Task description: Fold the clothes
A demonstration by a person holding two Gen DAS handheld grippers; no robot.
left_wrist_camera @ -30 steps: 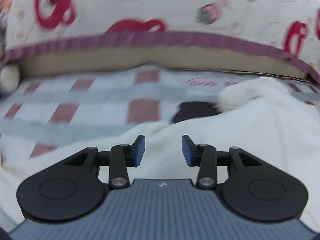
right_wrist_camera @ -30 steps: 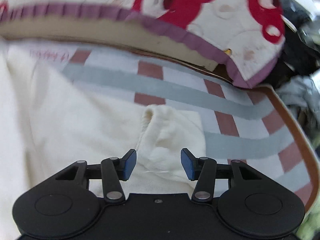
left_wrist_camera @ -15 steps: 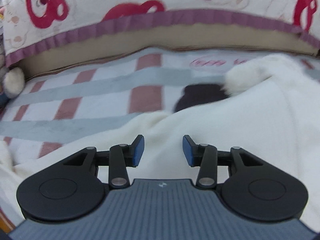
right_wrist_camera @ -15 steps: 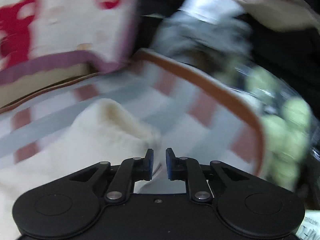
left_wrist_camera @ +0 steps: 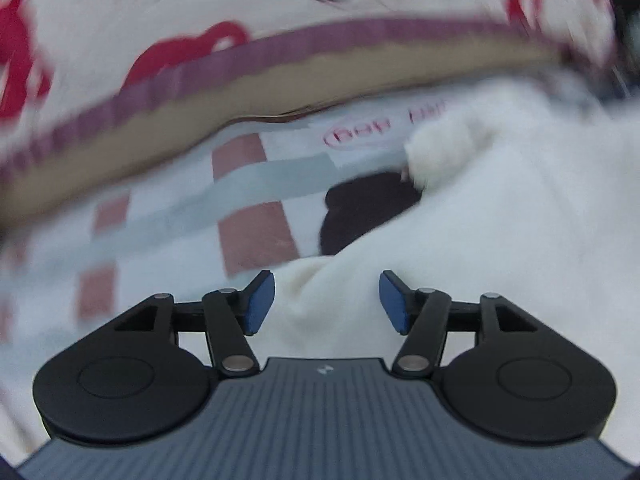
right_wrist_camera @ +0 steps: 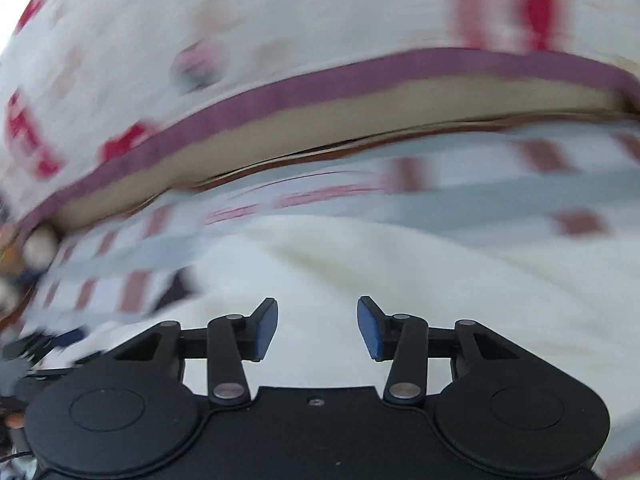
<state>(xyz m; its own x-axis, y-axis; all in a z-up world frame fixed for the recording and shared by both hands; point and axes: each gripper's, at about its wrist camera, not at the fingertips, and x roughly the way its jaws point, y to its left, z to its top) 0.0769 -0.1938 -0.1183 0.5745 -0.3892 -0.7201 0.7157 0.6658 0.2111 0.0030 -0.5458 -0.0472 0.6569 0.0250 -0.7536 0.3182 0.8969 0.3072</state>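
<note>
A fleece garment [left_wrist_camera: 520, 220] lies on the checked mat [left_wrist_camera: 256, 232], cushion [left_wrist_camera: 280, 20] behind.

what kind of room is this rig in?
Probably a bedroom, working on a bed: a checked sheet as the work surface, a thick cartoon-print quilt with purple trim bunched behind it, and a cream fleece garment spread out for folding.

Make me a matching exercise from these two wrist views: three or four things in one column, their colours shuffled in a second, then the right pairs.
Things:
1. fleece garment
2. quilt trim band
3. pads of the left hand-held gripper
4. patch beside the garment

Colours:
A. blue
B. dark, near black
C. cream white
D. purple

Pairs: 1-C, 2-D, 3-A, 4-B
</note>
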